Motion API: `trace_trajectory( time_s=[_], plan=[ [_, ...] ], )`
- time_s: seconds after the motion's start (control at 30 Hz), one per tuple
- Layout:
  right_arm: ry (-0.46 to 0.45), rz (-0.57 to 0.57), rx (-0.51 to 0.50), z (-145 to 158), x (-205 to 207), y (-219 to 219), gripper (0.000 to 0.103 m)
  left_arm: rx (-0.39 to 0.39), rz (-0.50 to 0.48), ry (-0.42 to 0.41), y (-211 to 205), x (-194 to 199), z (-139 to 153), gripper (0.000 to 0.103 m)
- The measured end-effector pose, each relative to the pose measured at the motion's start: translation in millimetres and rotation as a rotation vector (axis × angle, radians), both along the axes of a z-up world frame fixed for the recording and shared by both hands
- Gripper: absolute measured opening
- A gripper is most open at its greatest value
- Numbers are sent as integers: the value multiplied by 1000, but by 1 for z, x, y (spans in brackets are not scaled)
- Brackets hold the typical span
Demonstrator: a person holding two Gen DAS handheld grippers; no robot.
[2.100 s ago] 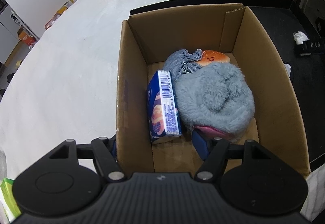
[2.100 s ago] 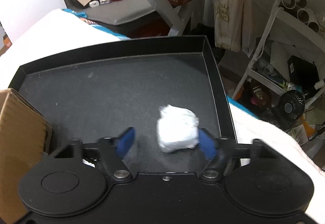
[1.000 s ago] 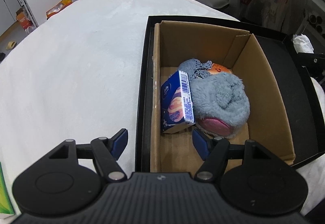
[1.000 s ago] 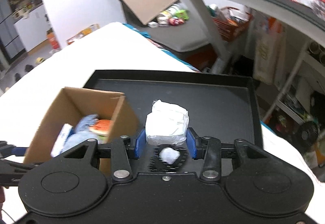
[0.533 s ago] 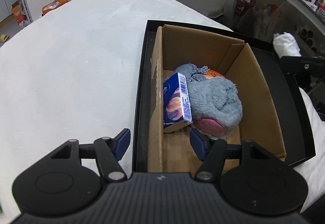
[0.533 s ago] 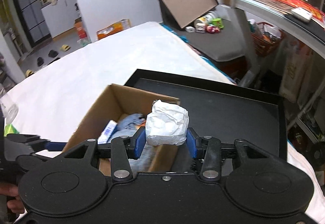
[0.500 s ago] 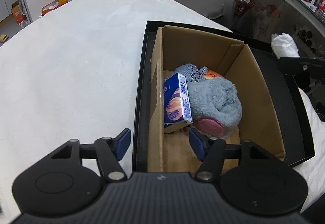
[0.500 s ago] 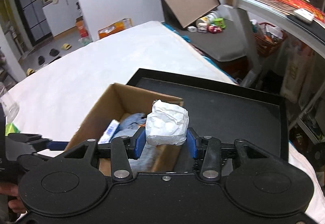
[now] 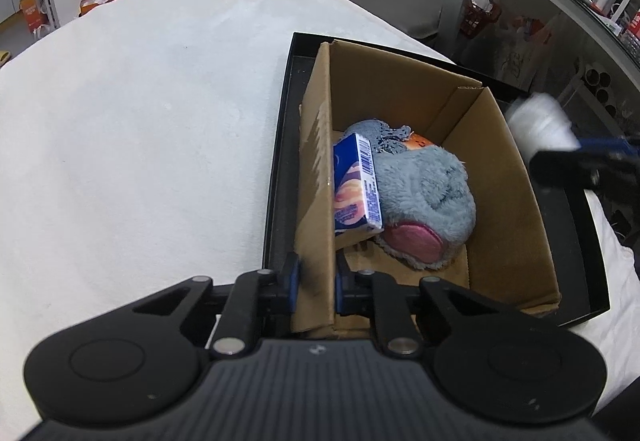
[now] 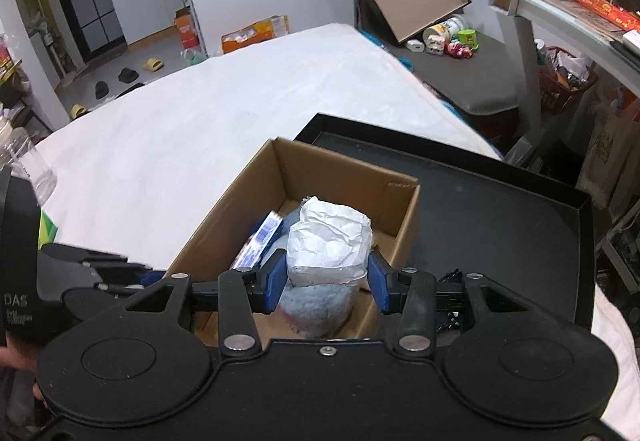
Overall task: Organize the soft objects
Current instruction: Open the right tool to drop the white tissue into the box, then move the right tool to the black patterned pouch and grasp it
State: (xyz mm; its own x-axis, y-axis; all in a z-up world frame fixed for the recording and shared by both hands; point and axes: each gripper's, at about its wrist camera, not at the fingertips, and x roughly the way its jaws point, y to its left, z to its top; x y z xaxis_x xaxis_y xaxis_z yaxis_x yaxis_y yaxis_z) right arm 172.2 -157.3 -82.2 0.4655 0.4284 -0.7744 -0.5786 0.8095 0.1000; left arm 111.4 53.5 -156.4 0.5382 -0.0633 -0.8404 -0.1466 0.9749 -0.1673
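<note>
Two views, different info. Largest first: our white surface (image 9: pixel 140 121), black tray (image 10: pixel 500 209) on it, cardboard box (image 9: pixel 516 209) in the tray. Left wrist view shows the box contents clearly: grey plush slipper (image 9: pixel 428 193), blue packet (image 9: pixel 356 185) leaning on the left wall. Our left gripper (image 9: pixel 315 283) is closing, pinched on that left wall. Right wrist view shows our right gripper (image 10: pixel 327 281) over the box, jaws easing open, white paper wad (image 10: pixel 328 245) still between the pads.
</note>
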Motion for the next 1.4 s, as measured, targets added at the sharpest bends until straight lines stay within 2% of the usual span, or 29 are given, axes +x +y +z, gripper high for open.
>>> trace_trajectory(
  time_s=[0.1,0.13,0.43,0.73,0.8,0.97,1.03,1.4],
  plan=[
    [29,-2,0,1,-1,1,65,-3,0,-3,2,0,1,15],
    [22,-8,6,2,-1,0,66,-2,-1,-6,1,1,2,15],
    [9,-91,-4,1,2,-21,66,7,5,-6,-2,-2,7,16],
    [20,-198,12,-12,15,-55,66,79,-16,8,-14,6,11,20],
    [30,-212,16,-17,17,-59,66,95,-15,14,-17,8,10,23],
    [45,-228,26,-29,23,-68,66,127,-21,35,-24,14,8,41],
    [52,-230,31,-34,26,-71,66,141,-26,37,-28,17,7,45],
    [116,-265,66,-67,46,-88,66,213,-51,75,-46,33,0,50]
  ],
)
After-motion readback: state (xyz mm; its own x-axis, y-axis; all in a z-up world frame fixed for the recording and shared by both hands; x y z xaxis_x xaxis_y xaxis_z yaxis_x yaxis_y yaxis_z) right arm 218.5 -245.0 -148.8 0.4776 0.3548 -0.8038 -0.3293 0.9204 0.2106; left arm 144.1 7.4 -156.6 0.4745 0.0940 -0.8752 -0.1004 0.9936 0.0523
